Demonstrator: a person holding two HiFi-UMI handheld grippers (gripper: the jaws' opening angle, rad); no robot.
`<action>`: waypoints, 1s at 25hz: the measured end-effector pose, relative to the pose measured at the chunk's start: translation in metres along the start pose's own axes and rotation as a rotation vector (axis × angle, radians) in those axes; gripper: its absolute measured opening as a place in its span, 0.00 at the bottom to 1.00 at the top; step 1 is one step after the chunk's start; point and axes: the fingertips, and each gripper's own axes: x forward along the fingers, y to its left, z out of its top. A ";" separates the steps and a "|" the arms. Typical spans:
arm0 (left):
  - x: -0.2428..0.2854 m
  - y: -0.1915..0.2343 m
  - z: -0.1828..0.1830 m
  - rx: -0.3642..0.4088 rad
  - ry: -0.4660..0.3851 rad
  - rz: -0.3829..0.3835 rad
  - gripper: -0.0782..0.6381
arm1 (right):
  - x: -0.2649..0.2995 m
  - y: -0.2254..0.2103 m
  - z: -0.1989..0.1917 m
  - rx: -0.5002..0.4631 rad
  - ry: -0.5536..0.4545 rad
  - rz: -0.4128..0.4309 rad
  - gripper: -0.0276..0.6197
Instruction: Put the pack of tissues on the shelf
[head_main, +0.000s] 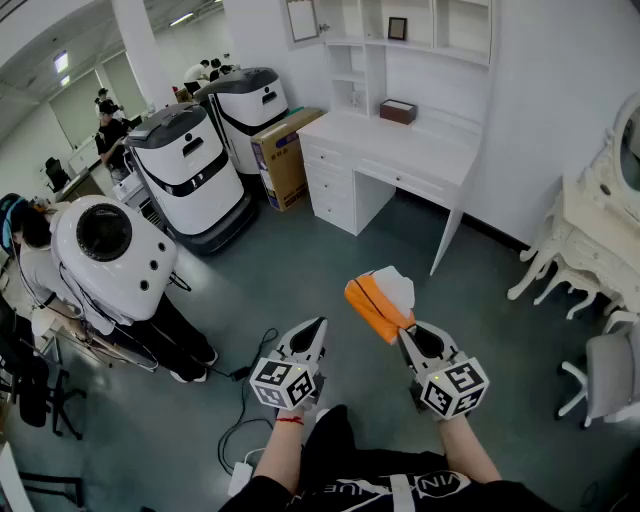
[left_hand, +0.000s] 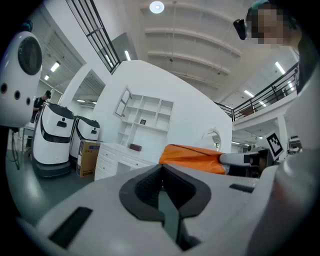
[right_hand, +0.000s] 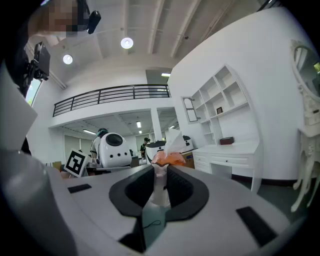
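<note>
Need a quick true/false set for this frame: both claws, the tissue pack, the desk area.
1. The right claw is shut on the pack of tissues. True.
2. The left claw holds a second pack. False: its jaws are together with nothing between them.
3. The pack of tissues already sits on the shelf. False: it is held over the floor, short of the white desk that the shelf stands on.
4. A cardboard box stands on the floor beside the white desk. True.
5. The desk top is bare. False: a small dark box sits on it.
</note>
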 end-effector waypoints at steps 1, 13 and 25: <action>0.010 0.003 0.002 0.007 -0.004 -0.010 0.11 | 0.005 -0.006 0.002 -0.008 -0.009 -0.009 0.12; 0.133 0.077 0.016 0.011 0.035 -0.101 0.11 | 0.106 -0.085 0.007 0.013 0.007 -0.129 0.12; 0.226 0.227 0.048 -0.024 0.051 -0.078 0.11 | 0.276 -0.141 0.021 0.055 0.011 -0.116 0.12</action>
